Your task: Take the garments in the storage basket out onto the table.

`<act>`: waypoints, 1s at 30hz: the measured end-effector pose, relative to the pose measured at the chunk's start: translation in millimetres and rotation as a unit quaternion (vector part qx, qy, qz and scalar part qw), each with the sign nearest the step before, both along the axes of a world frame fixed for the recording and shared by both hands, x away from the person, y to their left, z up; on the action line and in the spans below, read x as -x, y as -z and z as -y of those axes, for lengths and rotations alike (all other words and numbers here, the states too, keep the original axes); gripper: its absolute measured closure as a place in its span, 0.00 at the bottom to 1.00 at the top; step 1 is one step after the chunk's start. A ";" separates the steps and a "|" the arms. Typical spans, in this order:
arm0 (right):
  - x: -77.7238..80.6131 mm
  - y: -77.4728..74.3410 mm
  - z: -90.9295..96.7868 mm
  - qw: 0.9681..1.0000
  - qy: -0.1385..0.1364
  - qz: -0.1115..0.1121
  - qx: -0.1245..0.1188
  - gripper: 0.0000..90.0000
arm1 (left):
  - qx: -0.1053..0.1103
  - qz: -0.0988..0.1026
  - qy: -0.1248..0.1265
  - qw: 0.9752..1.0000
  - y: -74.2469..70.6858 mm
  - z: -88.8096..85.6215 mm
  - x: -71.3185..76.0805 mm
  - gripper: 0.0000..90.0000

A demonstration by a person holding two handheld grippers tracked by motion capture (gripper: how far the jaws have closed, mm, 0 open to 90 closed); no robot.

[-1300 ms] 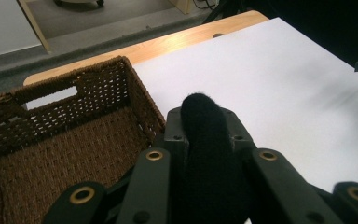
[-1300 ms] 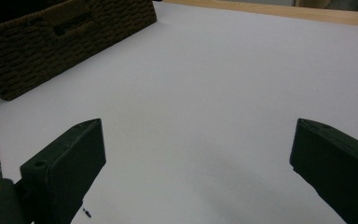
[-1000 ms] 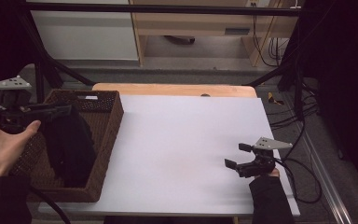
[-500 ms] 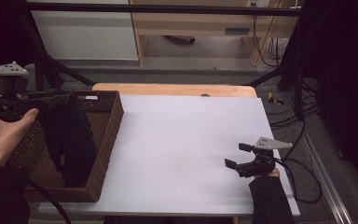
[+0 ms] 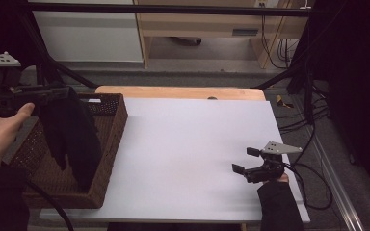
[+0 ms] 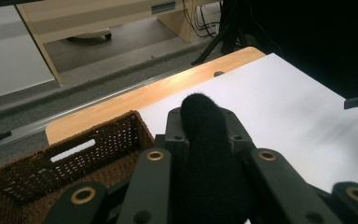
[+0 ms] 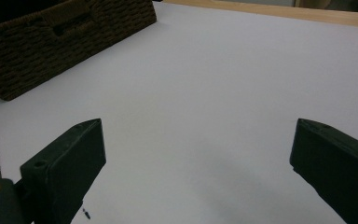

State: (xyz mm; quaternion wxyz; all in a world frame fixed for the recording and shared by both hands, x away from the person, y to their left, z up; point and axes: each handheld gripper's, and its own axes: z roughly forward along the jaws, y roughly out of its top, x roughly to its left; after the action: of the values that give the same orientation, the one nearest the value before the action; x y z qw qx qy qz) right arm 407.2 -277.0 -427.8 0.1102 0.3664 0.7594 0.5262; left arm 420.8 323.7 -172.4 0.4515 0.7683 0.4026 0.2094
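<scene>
Left gripper [image 5: 53, 91] higher now, black cloth [image 5: 72, 139] dangling over basket [image 5: 111, 144].

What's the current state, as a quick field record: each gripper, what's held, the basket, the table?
left gripper: shut on the black cloth, raised above the basket
black cloth: hangs from the jaws, lower end inside the basket
basket: brown wicker, at the table's left edge
right gripper: open, holding nothing, low over the table's right side
table: white top, wooden strip along the far edge
</scene>
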 end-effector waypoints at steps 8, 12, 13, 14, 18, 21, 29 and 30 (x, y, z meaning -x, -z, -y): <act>-0.2 0.1 0.0 1.000 0.000 0.000 0.001 0.04 | -0.003 0.004 0.009 1.000 -6.1 3.7 -1.4 0.84; -0.2 0.3 -0.3 1.000 0.000 -0.001 0.003 0.04 | -0.002 0.004 0.017 1.000 -10.0 9.9 -1.2 0.84; -0.2 0.3 -0.3 1.000 0.000 0.000 0.002 0.04 | -0.002 0.004 0.019 1.000 -11.1 11.5 -1.1 0.84; -0.3 0.3 -0.2 1.000 0.000 0.000 0.002 0.04 | -0.001 0.005 0.020 1.000 -12.1 13.3 -0.8 0.84; -0.1 0.1 -0.2 1.000 0.000 0.001 0.002 0.04 | 0.000 0.011 0.028 1.000 -16.8 20.9 0.0 0.84; -0.1 0.1 -0.2 1.000 0.000 0.001 0.001 0.04 | 0.000 0.015 0.032 0.999 -20.5 25.7 -0.1 0.84; -0.2 0.0 -0.1 1.000 -0.001 0.001 0.002 0.04 | 0.007 0.022 0.038 0.999 -28.1 35.0 -0.9 0.84; -0.2 0.1 -0.2 1.000 -0.001 0.001 0.002 0.04 | 0.006 0.024 0.039 0.999 -29.0 36.2 -1.0 0.84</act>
State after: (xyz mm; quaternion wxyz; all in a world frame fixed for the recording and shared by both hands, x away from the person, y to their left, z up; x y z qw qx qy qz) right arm 407.5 -276.8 -427.9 0.1115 0.3651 0.7604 0.5254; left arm 421.8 287.4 -143.4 0.4731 0.7754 0.3629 0.2077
